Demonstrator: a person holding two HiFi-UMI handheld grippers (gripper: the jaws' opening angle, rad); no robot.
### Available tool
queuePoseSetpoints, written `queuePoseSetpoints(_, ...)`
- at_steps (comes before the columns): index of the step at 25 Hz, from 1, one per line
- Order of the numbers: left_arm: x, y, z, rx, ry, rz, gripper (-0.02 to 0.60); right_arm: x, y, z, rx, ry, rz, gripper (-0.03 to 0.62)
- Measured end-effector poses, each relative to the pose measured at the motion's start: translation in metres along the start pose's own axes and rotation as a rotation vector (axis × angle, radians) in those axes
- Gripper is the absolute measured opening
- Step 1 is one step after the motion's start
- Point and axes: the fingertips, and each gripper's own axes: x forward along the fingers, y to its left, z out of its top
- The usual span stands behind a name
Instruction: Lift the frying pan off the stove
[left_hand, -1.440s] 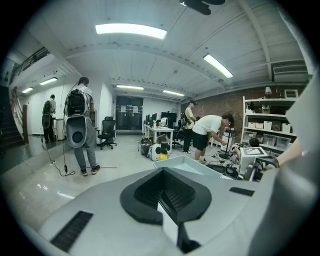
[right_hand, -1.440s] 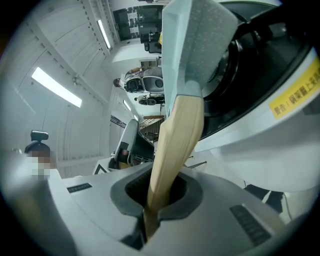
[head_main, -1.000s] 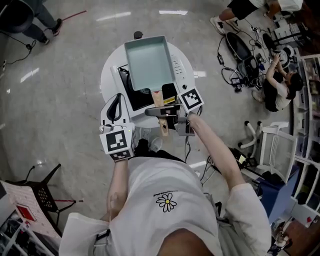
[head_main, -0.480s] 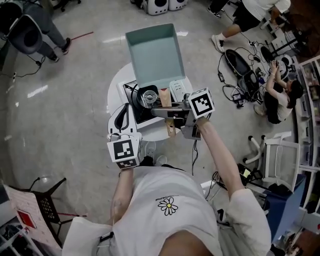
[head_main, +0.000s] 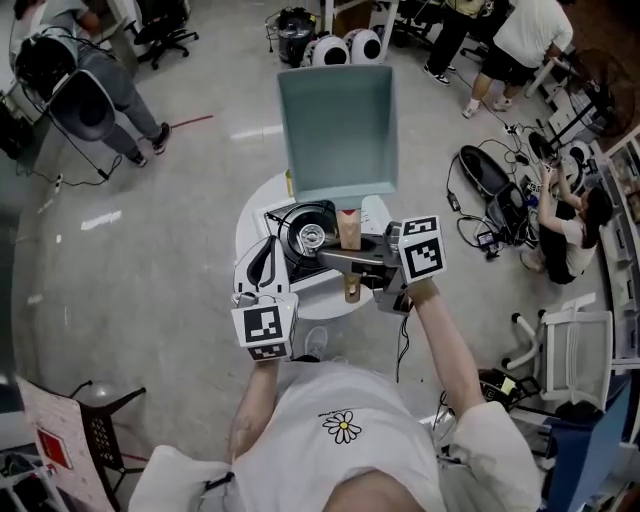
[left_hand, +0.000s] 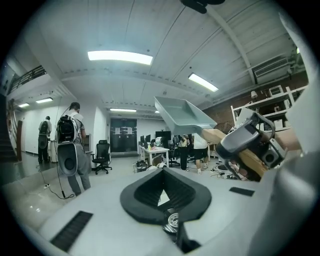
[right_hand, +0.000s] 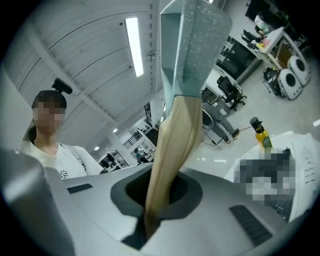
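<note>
The teal rectangular frying pan (head_main: 338, 130) hangs in the air above the stove (head_main: 283, 215), its bare burner (head_main: 310, 237) showing below. My right gripper (head_main: 345, 258) is shut on the pan's wooden handle (head_main: 349, 230), coming in from the right. In the right gripper view the handle (right_hand: 172, 150) runs up from between the jaws (right_hand: 160, 200) to the pan (right_hand: 200, 45). My left gripper (head_main: 262, 270) is shut with nothing in it, to the left of the handle and apart from it. From the left gripper (left_hand: 162, 192) view, the pan (left_hand: 182, 114) and right gripper (left_hand: 250, 142) show at upper right.
The stove stands on a small round white table (head_main: 250, 225). An oil bottle (right_hand: 261, 134) stands on the table's far side. A person with a backpack (head_main: 90, 90) stands at the upper left; others and floor cables (head_main: 490, 180) are at the right. A white chair (head_main: 570, 350) is nearby.
The pan has risen off the stove with my right gripper on its handle, uncovering the burner. Both grippers have moved up and the right one has rolled.
</note>
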Motion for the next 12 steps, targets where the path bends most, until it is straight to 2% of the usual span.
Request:
queuePoseSetpoints(8,-0.004,-0.005,0.018,0.022,-0.033,-0.005,0.000,-0.010,0.025,0.003,-0.139,-0.020,-0.014,0.009)
queuePoseSetpoints(12,-0.007,-0.015,0.027,0.028,-0.053,-0.016,0.000,-0.014,0.038,-0.007,-0.176,-0.017,-0.001,0.008)
